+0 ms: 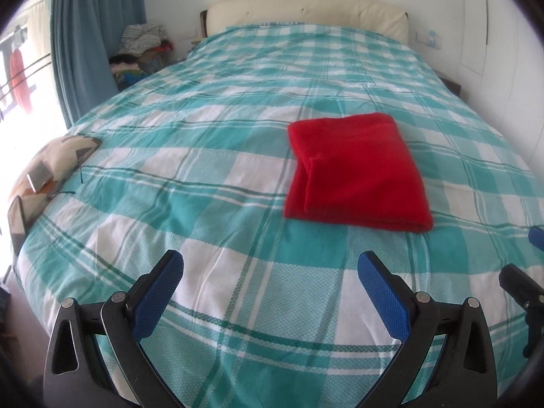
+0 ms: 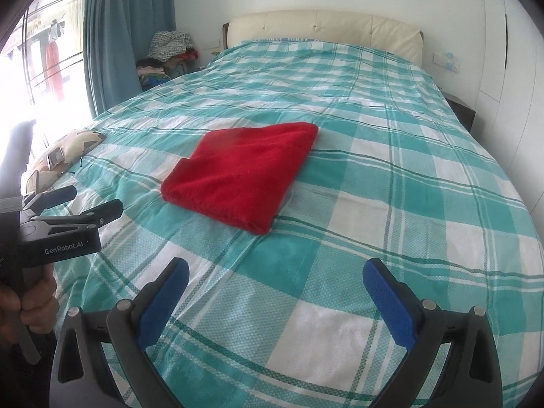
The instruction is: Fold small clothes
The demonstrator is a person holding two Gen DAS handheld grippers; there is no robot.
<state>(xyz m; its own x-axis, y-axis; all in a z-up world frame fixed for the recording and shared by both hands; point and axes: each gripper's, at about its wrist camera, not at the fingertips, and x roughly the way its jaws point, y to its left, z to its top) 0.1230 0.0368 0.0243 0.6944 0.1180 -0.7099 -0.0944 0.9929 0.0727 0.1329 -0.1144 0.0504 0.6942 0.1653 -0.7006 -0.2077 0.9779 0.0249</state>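
Red cloth lay folded flat on bed, at 12 o'clock from me. Left hand-held gripper and right hand-held gripper both wide, empty. Fold looked finished; no other clothes seen.

Left gripper: jaws spread wide, nothing between blue pads, tilted downward, held near red folded cloth on its near side, not touching it. Right gripper: jaws equally wide, empty, tilted downward, also on cloth's near side, apart from it. Person's hand wraps left gripper's handle, seen at left edge of right wrist view.
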